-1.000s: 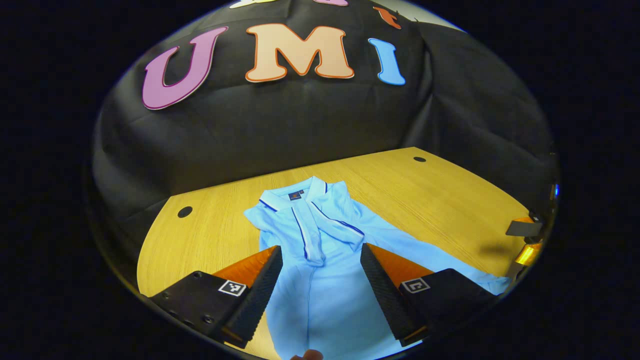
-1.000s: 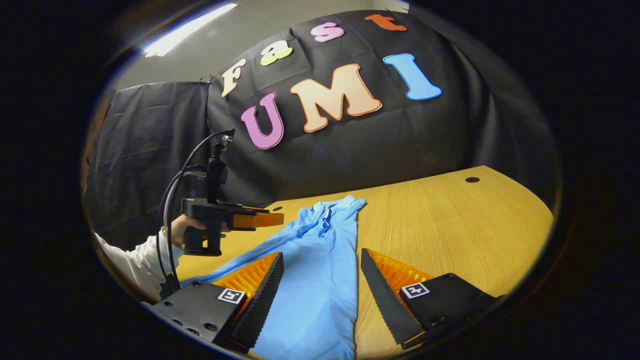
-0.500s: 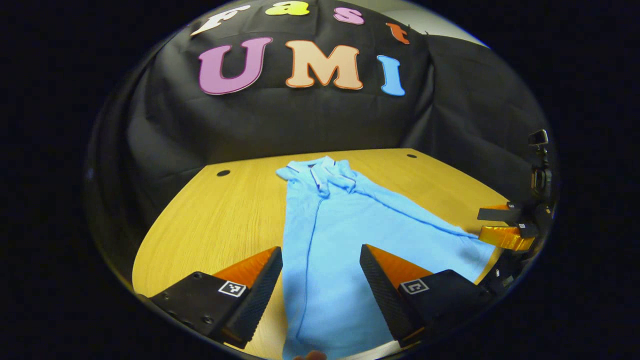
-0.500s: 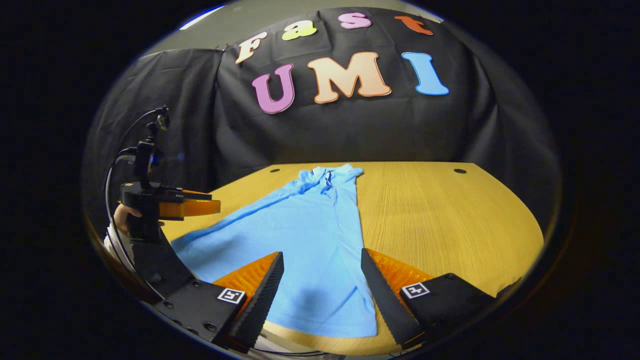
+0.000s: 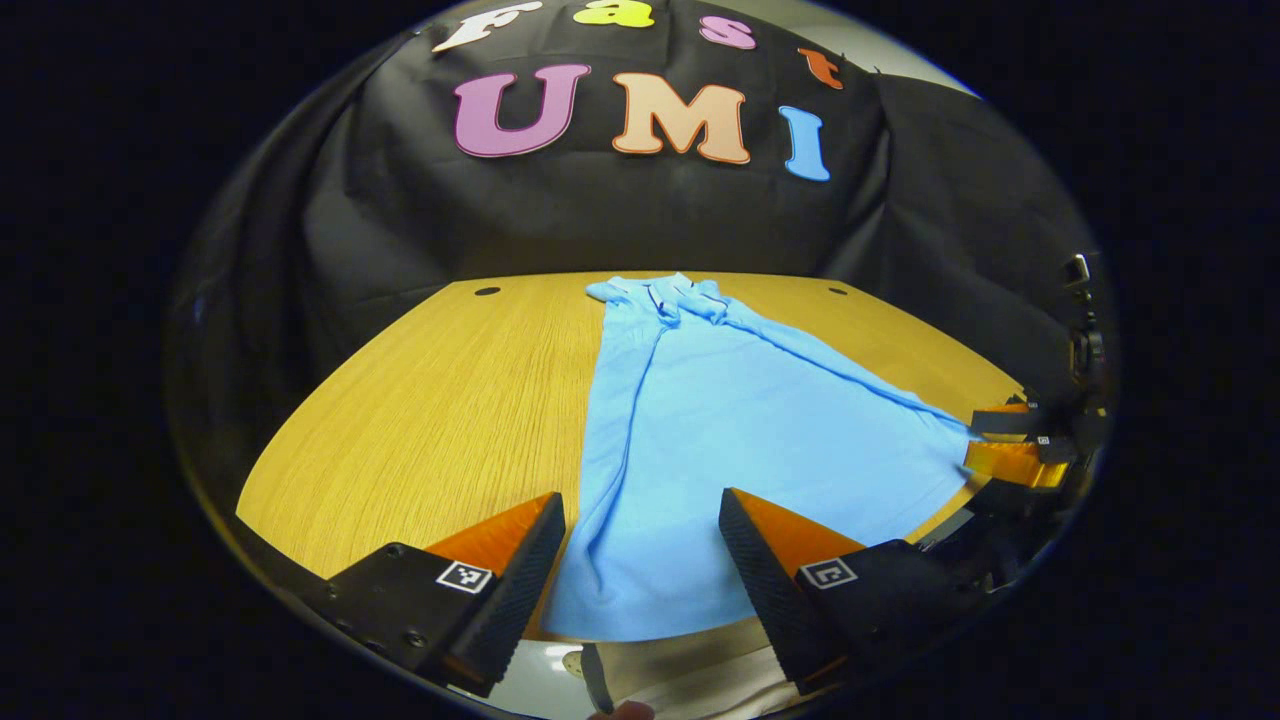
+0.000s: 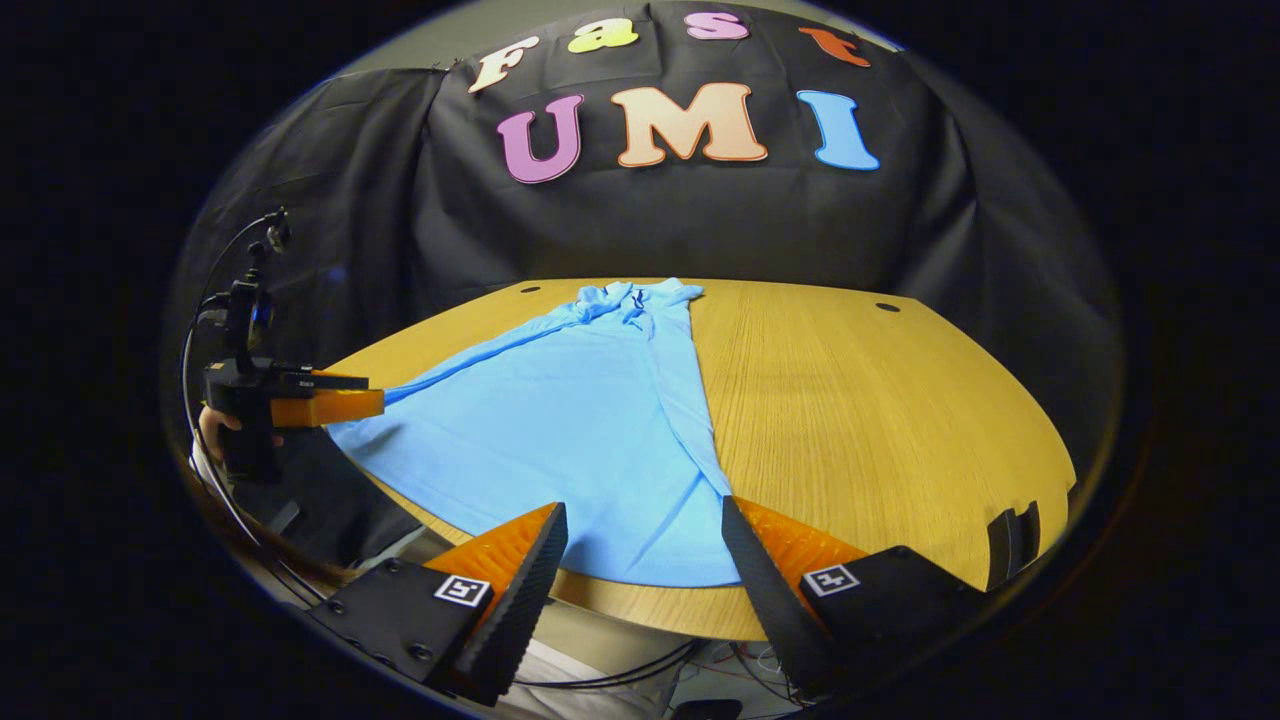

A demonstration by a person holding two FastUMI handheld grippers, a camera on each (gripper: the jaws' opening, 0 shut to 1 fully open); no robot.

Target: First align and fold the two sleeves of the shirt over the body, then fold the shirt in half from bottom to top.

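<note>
A light blue polo shirt point(image 5: 720, 430) lies flat on the wooden table point(image 5: 420, 400), collar point(image 5: 655, 290) at the far end and hem at the near edge. Its sleeves look folded in over the body. My left gripper point(image 5: 640, 560) hangs open over the hem at the near table edge, not touching the cloth. In the right gripper view the shirt point(image 6: 570, 420) runs away from me, with its collar point(image 6: 630, 295) far off. My right gripper point(image 6: 640, 570) is open above the hem's right corner. The left gripper point(image 6: 345, 402) is at the shirt's left side, held by a hand point(image 6: 212, 432).
The table point(image 6: 880, 420) has two round cable holes point(image 6: 887, 307) point(image 6: 527, 289) near its far edge, in front of the black cloth wall. Cables point(image 6: 620, 675) hang below the near edge. A small black bracket point(image 6: 1010, 530) sits at the table's right rim.
Both grippers have drawn back from over the shirt's chest to the near table edge, above the hem. The shirt has stayed flat and still.
</note>
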